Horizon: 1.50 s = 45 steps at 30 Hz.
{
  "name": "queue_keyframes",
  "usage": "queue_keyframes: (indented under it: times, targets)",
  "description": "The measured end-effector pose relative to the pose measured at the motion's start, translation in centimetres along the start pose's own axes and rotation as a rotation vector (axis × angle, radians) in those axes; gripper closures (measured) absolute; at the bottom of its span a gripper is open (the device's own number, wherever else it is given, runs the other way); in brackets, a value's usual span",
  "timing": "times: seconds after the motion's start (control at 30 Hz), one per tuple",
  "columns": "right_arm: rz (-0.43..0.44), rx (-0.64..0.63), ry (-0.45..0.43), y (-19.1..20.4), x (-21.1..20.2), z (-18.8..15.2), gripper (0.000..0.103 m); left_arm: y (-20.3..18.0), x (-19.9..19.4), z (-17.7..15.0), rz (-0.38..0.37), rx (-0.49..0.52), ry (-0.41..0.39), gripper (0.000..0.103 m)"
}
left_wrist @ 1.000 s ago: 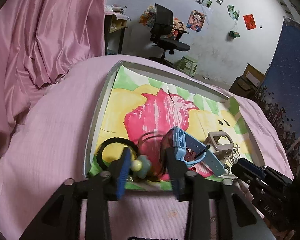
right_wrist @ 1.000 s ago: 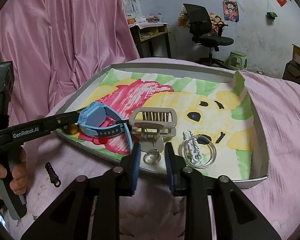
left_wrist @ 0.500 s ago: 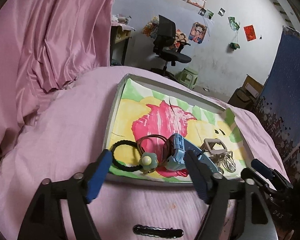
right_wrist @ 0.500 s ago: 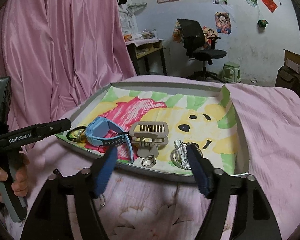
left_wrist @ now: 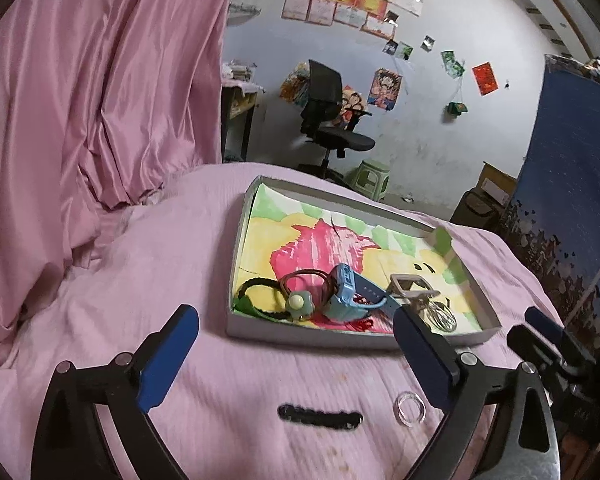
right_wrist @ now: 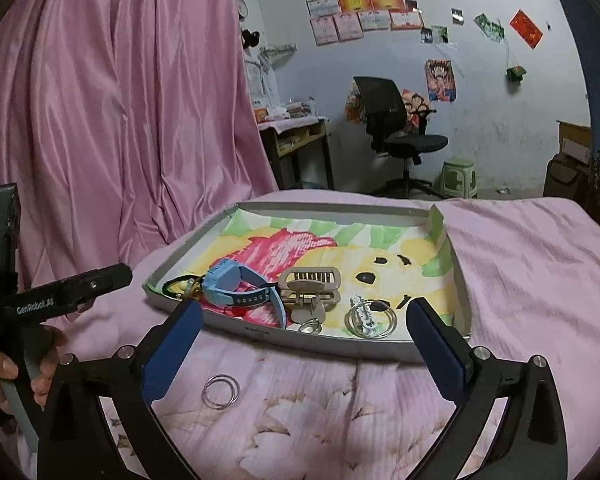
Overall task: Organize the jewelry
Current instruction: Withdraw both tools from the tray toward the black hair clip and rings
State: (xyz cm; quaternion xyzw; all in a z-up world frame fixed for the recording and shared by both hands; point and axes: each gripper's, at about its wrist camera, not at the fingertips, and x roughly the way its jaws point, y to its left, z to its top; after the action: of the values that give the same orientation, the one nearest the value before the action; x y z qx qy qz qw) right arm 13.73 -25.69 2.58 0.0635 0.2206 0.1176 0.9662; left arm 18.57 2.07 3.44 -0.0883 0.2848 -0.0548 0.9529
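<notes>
Both the left gripper (left_wrist: 296,350) and right gripper (right_wrist: 304,340) gape wide and empty, so next comes the black hair clip (left_wrist: 320,416) at six o'clock below the tray (left_wrist: 340,338).

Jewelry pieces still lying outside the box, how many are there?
2: a black hair clip and thin clear rings on the pink cloth before the box. Others may be hidden.

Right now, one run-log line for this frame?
left gripper: open, empty | right gripper: open, empty | blue watch, claw clip: in tray | thin rings, black clip: on bedspread, outside tray
</notes>
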Motion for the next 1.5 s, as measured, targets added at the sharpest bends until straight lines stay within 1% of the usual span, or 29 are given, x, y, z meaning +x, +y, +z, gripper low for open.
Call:
queue_keyframes:
  times: [0.13,0.53,0.77,0.87,1.17,1.3,1.5]
  targets:
    - [-0.005,-0.009,-0.034,0.2,-1.8,-0.2,0.002,0.0,-2.0,-0.8,0.014,0.027,-0.046,0.004]
    - [-0.005,-0.067,-0.096,2.1,-5.9,-1.4,0.002,-0.8,-7.2,-3.4,0.047,0.140,-0.144,0.003]
    - [0.004,-0.114,-0.109,3.5,-6.9,-2.1,0.002,-0.7,-8.7,-4.4,0.050,0.157,-0.156,0.003]
    - [0.009,-0.136,-0.098,3.9,-6.8,-2.2,0.002,-0.4,-8.6,-4.7,0.055,0.158,-0.144,0.003]
    - [0.000,-0.181,-0.025,4.2,-5.2,-2.9,0.002,0.5,-7.2,-4.8,0.059,0.141,-0.068,0.003]
    - [0.006,-0.198,0.013,4.4,-4.3,-2.9,0.002,0.8,-6.1,-4.7,0.050,0.130,-0.010,0.003]
    - [0.030,-0.198,0.096,4.1,-2.4,-3.2,0.002,1.1,-3.8,-4.5,0.026,0.131,0.087,0.003]
